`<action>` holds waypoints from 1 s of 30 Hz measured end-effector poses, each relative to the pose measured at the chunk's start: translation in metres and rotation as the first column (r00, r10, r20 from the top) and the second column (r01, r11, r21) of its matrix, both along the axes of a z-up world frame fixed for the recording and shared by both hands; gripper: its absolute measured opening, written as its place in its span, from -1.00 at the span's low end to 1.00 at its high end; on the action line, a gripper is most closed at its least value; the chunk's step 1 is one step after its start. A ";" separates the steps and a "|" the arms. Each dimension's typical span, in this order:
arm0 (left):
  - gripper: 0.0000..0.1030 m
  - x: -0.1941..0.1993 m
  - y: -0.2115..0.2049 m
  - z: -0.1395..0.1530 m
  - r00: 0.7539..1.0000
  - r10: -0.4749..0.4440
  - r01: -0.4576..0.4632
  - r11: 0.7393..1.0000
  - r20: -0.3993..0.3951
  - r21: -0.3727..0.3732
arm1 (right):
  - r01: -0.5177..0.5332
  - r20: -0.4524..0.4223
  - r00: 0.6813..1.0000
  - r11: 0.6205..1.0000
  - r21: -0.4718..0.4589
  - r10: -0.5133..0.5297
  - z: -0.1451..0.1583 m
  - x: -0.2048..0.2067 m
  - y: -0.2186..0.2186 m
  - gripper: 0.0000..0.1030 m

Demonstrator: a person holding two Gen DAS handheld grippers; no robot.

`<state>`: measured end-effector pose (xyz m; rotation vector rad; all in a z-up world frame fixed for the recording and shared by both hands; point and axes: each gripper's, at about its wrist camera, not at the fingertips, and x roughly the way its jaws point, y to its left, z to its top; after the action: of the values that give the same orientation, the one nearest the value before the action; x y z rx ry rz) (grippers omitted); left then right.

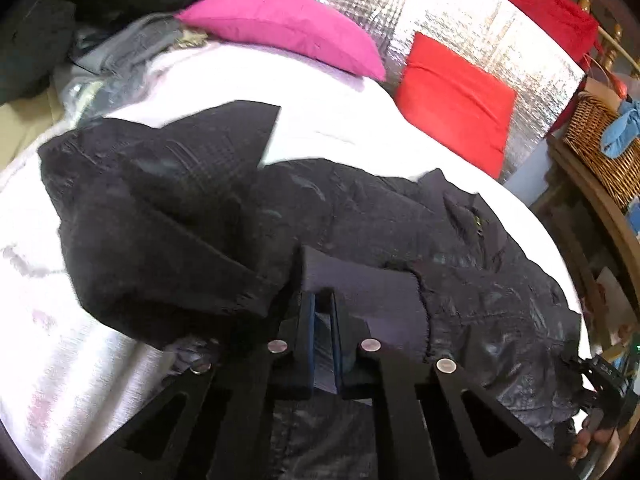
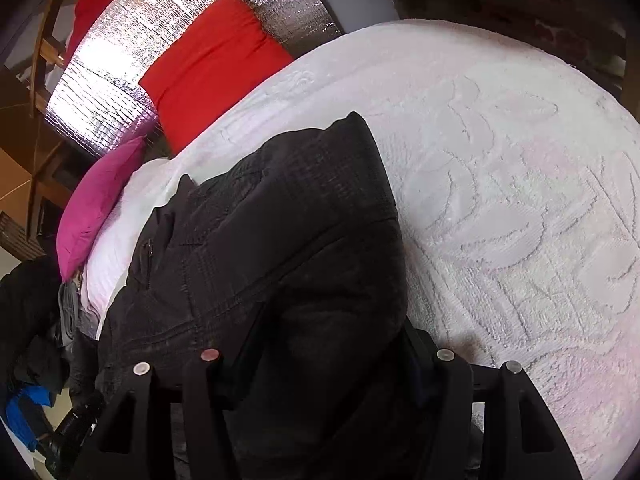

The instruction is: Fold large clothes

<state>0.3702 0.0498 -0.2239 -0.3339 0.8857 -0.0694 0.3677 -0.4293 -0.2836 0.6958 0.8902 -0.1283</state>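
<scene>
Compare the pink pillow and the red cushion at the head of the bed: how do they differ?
The pink pillow is magenta and plump with tapered corners; the red cushion is bright red, flatter and squarer. The pink pillow lies on the white bedspread near a pile of grey clothes; the red cushion leans against the silver foil panel. Both are plain, single-coloured, and sit beyond the black jacket.

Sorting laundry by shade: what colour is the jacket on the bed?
Black; the jacket shows best in the right wrist view.
</scene>
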 end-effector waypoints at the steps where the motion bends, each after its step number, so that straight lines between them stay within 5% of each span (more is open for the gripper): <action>1: -0.55 0.003 -0.002 -0.005 0.999 -0.019 0.019 1.000 -0.030 -0.014 | 0.002 0.000 1.000 1.000 0.001 -0.002 0.000 0.000 0.000 0.21; 3: 0.33 0.007 -0.006 -0.015 0.996 -0.031 0.031 1.000 -0.085 -0.007 | 0.004 0.001 1.000 1.000 0.004 -0.004 0.000 -0.001 0.000 0.21; 7: 0.30 0.009 -0.010 -0.019 0.997 -0.032 0.033 0.999 -0.065 0.021 | 0.004 0.001 1.000 1.000 0.005 -0.004 -0.001 -0.002 0.001 0.21; 8: 0.19 0.009 -0.013 -0.018 0.998 -0.037 0.039 0.999 -0.047 0.032 | 0.003 0.001 1.000 1.000 0.002 -0.003 -0.001 -0.002 0.001 0.21; 10: -0.35 0.008 -0.017 -0.014 0.999 -0.047 0.048 0.996 -0.025 0.071 | 0.002 -0.001 1.000 1.000 -0.003 -0.002 0.000 -0.002 0.002 0.21; 11: -0.82 0.009 -0.020 -0.014 0.998 -0.064 0.065 0.996 -0.018 0.068 | 0.001 -0.002 1.000 1.000 -0.006 -0.001 0.000 -0.001 0.003 0.21; 12: -1.00 0.010 -0.021 -0.013 0.996 -0.093 0.094 0.995 -0.015 0.037 | 0.001 -0.002 1.000 1.000 -0.008 -0.001 0.000 -0.001 0.004 0.21; 22: -1.00 0.000 -0.027 0.023 0.989 -0.105 0.089 0.987 0.108 0.137 | 0.005 -0.006 1.000 1.000 -0.006 -0.005 0.001 0.000 0.004 0.21; 23: -0.92 0.002 -0.026 0.022 0.990 -0.094 0.077 0.985 0.105 0.152 | 0.004 -0.004 1.000 1.000 -0.001 -0.004 0.001 0.000 0.005 0.21; 25: -0.32 0.007 -0.023 0.020 0.992 -0.094 0.079 0.983 0.086 0.167 | 0.005 -0.002 1.000 1.000 0.002 -0.005 0.001 0.000 0.005 0.21; 26: 0.41 0.011 -0.023 0.019 0.992 -0.101 0.087 0.982 0.078 0.170 | 0.003 -0.001 1.000 1.000 0.003 -0.003 0.001 0.000 0.005 0.21; 27: 0.77 0.015 -0.024 0.017 0.992 -0.100 0.084 0.979 0.074 0.186 | 0.002 -0.001 1.000 1.000 0.001 -0.002 0.001 0.000 0.005 0.21; 30: 0.77 0.020 -0.027 0.022 0.987 -0.115 0.082 0.964 0.116 0.253 | -0.001 -0.003 1.000 1.000 -0.010 0.001 0.001 0.001 0.007 0.21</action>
<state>0.3906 0.0224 -0.2020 -0.0504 0.7714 -0.0707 0.3685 -0.4221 -0.2827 0.6859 0.8922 -0.1328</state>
